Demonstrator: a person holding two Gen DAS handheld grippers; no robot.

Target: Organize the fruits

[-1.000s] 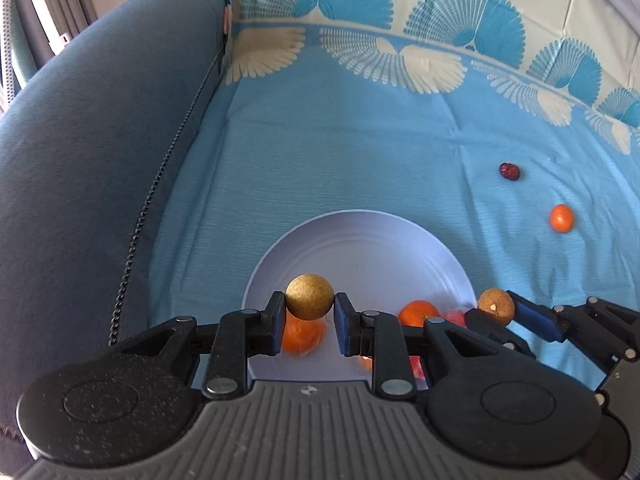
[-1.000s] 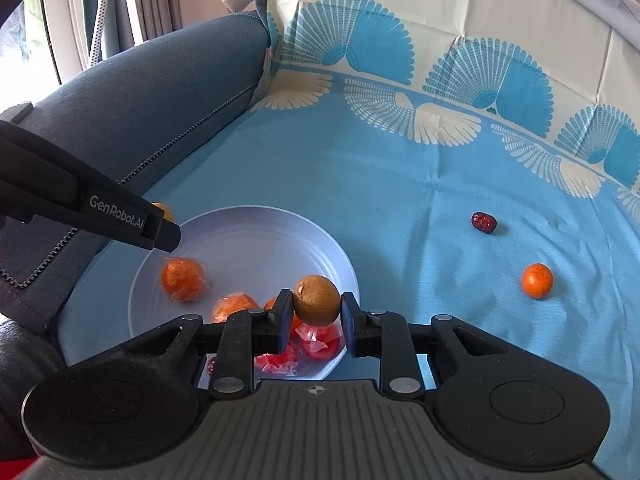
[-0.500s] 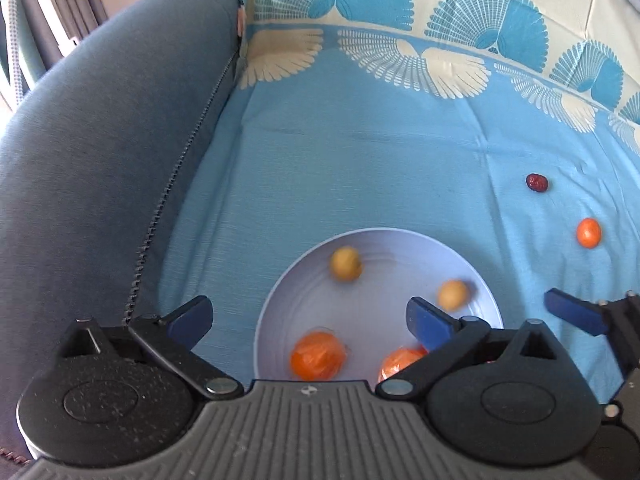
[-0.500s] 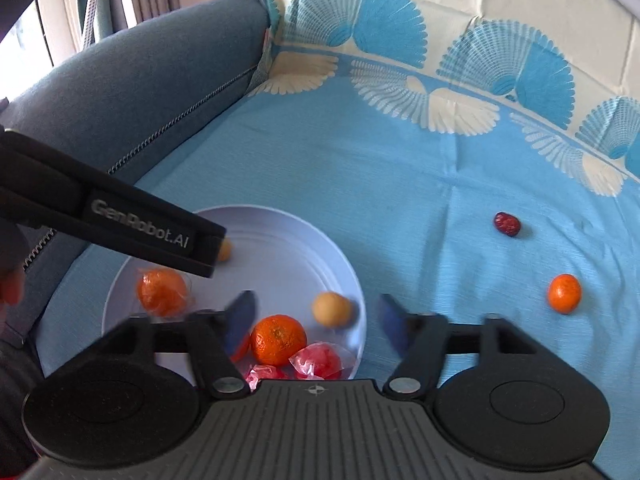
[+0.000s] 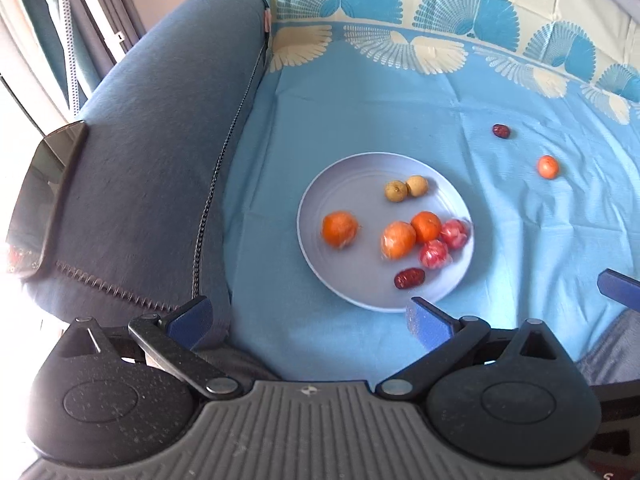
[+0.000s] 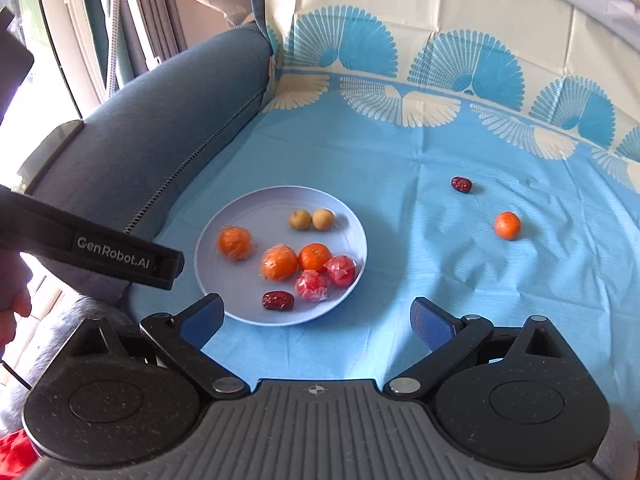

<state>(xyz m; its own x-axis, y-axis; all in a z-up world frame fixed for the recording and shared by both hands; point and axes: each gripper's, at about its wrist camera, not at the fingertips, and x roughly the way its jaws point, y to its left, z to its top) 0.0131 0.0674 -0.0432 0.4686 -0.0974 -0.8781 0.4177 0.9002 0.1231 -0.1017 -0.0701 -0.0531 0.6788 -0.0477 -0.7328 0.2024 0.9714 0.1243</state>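
A pale blue plate (image 5: pixel 348 184) (image 6: pixel 248 216) lies on the blue cloth. It holds two small tan fruits (image 5: pixel 406 189) (image 6: pixel 312 219), three oranges (image 5: pixel 339 229) (image 6: pixel 235 243), two red wrapped fruits (image 5: pixel 444 242) (image 6: pixel 326 278) and a dark red date (image 5: pixel 409 278) (image 6: pixel 277 300). A loose orange (image 5: pixel 547 167) (image 6: pixel 507 225) and a loose date (image 5: pixel 501 131) (image 6: pixel 461 184) lie on the cloth to the right. My left gripper (image 5: pixel 308 318) is open and empty, pulled back in front of the plate. My right gripper (image 6: pixel 316 322) is open and empty, near the plate's front edge.
A dark blue sofa arm (image 5: pixel 160 140) (image 6: pixel 160 140) runs along the left, with a dark phone-like slab (image 5: pixel 48 184) on it. The left gripper's body (image 6: pixel 100 254) crosses the right wrist view at left. A patterned cloth backrest (image 6: pixel 440 40) rises behind.
Both grippers were shut on tan fruits over the plate. They opened, the fruits dropped and rolled together on the plate, and both grippers pulled back and up.
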